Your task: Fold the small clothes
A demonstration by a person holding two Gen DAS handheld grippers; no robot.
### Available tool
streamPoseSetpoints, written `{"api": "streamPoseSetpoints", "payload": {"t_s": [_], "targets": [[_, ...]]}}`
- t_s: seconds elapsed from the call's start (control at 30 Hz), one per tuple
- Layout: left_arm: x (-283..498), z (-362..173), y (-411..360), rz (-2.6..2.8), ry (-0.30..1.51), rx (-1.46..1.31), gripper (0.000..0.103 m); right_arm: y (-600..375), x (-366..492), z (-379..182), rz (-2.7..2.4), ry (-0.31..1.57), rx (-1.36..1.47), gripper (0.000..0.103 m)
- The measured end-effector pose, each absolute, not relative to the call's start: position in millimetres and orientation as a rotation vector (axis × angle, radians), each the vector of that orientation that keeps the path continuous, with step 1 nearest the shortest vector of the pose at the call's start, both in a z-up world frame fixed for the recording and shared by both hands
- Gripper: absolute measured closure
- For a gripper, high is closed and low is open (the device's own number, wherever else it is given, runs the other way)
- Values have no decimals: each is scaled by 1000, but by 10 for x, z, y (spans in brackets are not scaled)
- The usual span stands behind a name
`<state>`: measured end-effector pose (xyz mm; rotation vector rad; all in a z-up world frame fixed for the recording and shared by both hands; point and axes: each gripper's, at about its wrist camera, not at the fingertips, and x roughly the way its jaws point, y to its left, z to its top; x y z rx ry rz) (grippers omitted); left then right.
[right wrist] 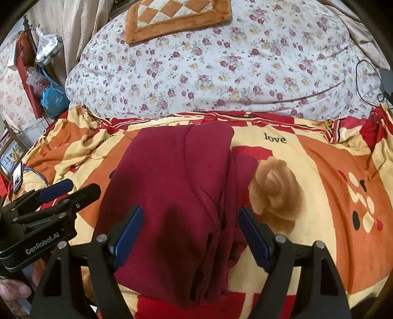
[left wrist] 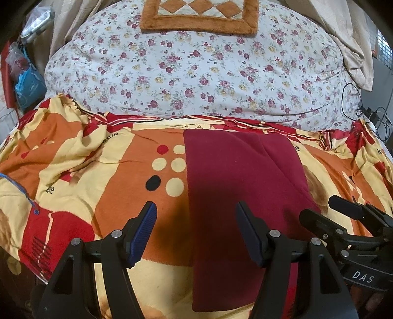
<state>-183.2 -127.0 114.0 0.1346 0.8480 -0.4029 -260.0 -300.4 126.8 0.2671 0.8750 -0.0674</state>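
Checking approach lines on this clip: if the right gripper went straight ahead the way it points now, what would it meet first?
Most likely the folded dark red garment. The right gripper stands open, angled down, with the cloth filling the view between its fingers, lying on the patterned bedspread. How high it is above the cloth is unclear.

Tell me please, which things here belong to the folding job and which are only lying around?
Belong to the job:
- dark red garment, lying folded on the patterned bedspread
- left claw, open
- right claw, open

Only lying around:
- floral quilt
- orange checked mat
- black cables
- blue bag
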Motion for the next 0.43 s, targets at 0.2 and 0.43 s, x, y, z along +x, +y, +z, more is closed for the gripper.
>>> {"api": "streamPoseSetpoints", "payload": {"t_s": [0.2,0.43], "targets": [[-1824,1131,-1294,-403,848,135,46,-3005,-2574,1247,-66,884,272,21],[-1773,1114,-1300,-413,851,127,46,-3056,-2535,1192,-65,899,279,21]]}}
